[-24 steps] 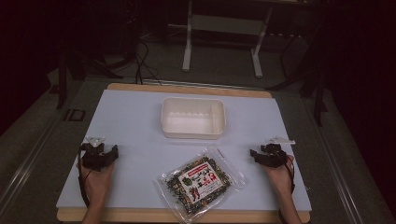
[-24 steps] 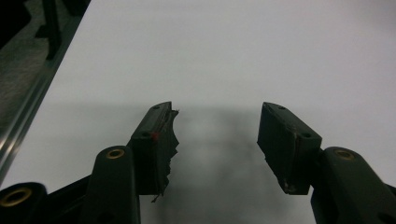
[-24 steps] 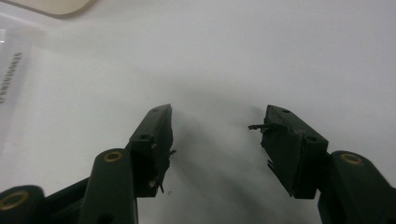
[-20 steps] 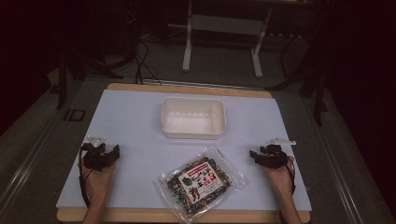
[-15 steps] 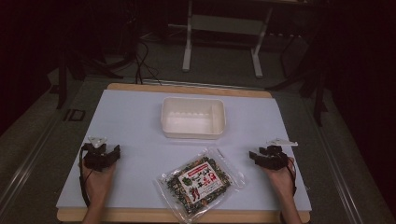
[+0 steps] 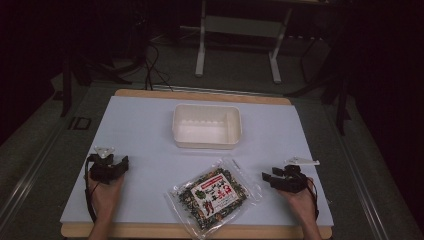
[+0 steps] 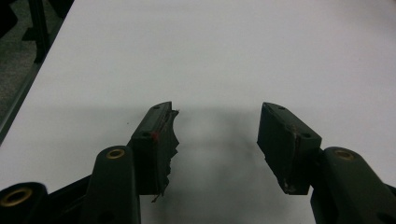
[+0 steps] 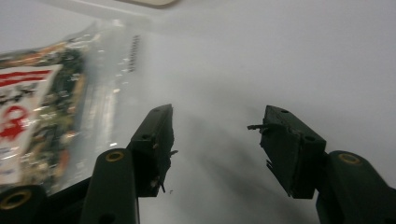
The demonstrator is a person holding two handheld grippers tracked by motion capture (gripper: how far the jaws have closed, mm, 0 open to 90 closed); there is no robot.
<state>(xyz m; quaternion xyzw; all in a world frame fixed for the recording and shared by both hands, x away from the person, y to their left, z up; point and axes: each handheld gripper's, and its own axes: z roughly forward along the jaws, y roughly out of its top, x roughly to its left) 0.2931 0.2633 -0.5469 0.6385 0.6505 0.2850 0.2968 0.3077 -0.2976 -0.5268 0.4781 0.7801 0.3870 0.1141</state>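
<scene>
A clear bag of snack mix (image 6: 212,192) with a red and white label lies flat near the table's front edge, and in the right gripper view the bag (image 8: 42,107) shows at the left. A cream plastic tray (image 6: 207,141) sits empty at the table's middle. My left gripper (image 6: 107,162) rests on the white tabletop at the left, open, with nothing between its jaws (image 7: 217,126). To the right of the bag my right gripper (image 6: 272,175) also stands open and empty (image 8: 215,128), a short gap from the bag's edge.
The white tabletop (image 6: 140,125) has a wooden rim along its front and back edges. A small white strip (image 6: 301,161) lies just beyond the right gripper. Dark floor, cables and a stand's legs (image 6: 237,55) lie behind the table.
My right gripper has slid slightly toward the near edge. The left gripper, bag and tray have stayed put.
</scene>
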